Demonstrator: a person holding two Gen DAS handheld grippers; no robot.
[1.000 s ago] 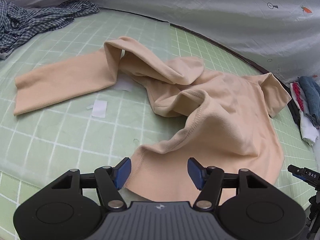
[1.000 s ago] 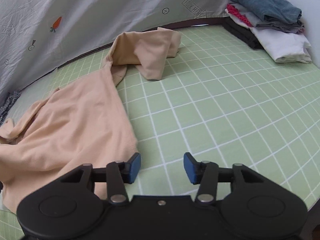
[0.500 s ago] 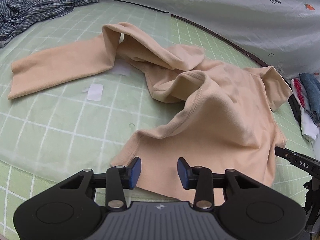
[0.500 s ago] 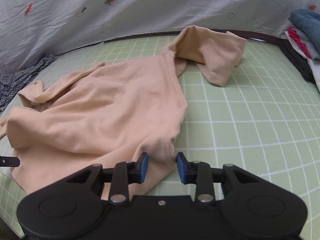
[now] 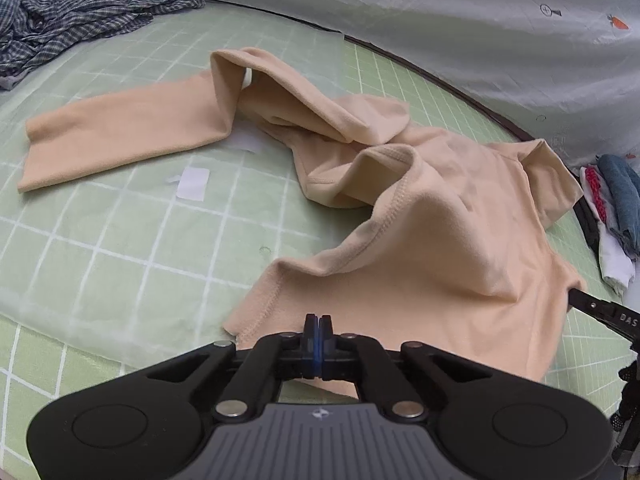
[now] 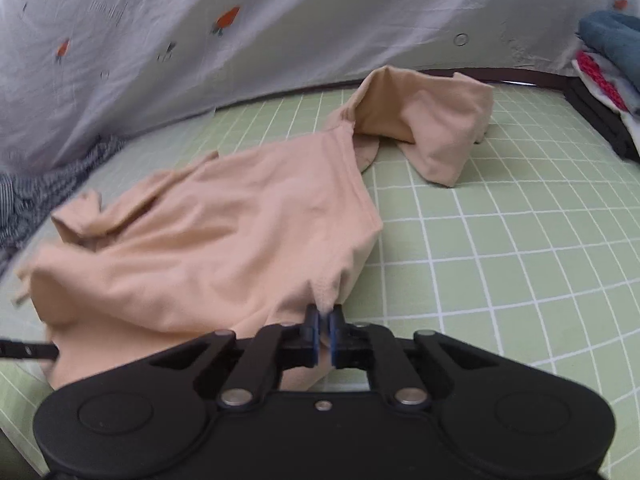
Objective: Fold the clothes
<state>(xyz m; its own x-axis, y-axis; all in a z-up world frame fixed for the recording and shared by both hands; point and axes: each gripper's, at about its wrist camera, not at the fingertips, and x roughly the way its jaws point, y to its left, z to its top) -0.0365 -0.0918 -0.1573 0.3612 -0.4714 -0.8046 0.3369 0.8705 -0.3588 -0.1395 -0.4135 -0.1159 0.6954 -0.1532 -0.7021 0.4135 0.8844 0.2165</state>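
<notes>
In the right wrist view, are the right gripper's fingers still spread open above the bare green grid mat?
No: the right gripper is shut, pinching a bunched edge of the peach long-sleeved shirt.

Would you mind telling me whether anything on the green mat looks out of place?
Two small white scraps lie loose on the green mat beside the beige shirt, one half under its long sleeve. A plaid shirt sits crumpled at the far edge.
</notes>
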